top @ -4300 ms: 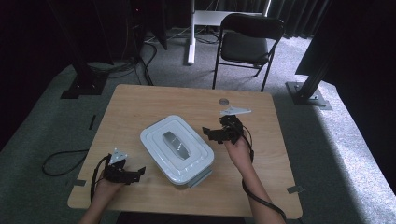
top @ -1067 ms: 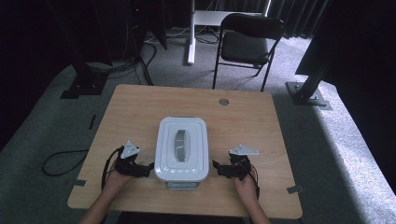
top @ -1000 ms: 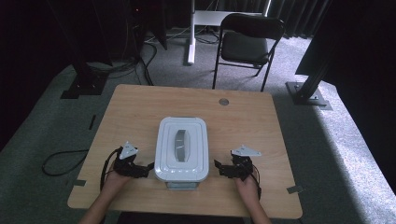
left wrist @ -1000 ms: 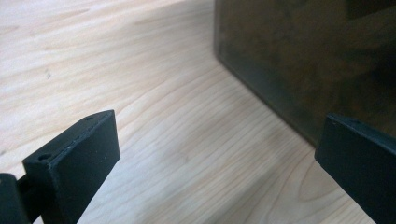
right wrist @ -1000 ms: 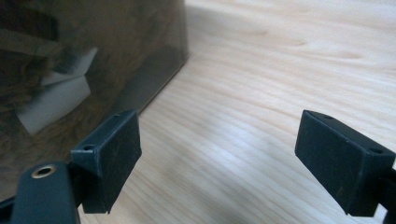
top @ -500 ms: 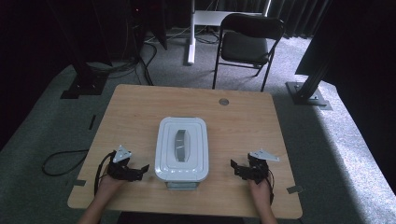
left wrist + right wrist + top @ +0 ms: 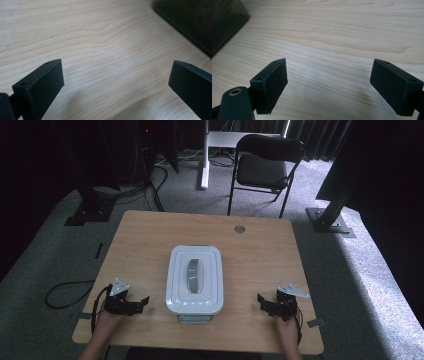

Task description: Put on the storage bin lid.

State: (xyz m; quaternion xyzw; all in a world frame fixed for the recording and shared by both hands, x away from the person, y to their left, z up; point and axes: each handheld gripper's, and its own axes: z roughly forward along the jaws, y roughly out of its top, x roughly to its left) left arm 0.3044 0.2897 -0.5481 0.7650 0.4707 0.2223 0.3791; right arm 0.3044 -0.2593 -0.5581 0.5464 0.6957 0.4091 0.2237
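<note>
A white lidded box [image 7: 194, 278] with a handle recess in its lid stands on the wooden table [image 7: 145, 240], near the front middle. My left gripper [image 7: 143, 302] rests low on the table to the box's left, open, with bare wood between its jaws. The box's dark side [image 7: 190, 20] shows at the upper right of the left gripper view. My right gripper [image 7: 260, 301] rests on the table to the box's right, well apart from it, open and empty. A dark corner of the box [image 7: 224, 22] sits at the upper left of the right gripper view.
A small round grommet [image 7: 239, 228] is set in the table's far edge. A black folding chair [image 7: 262, 167] stands behind the table. Stand bases [image 7: 327, 220] and cables [image 7: 65, 292] lie on the grey carpet around it.
Over four seconds the box was turned from slanted to square on the table. In the last second both grippers drew outward from its sides, the right one farther to the right.
</note>
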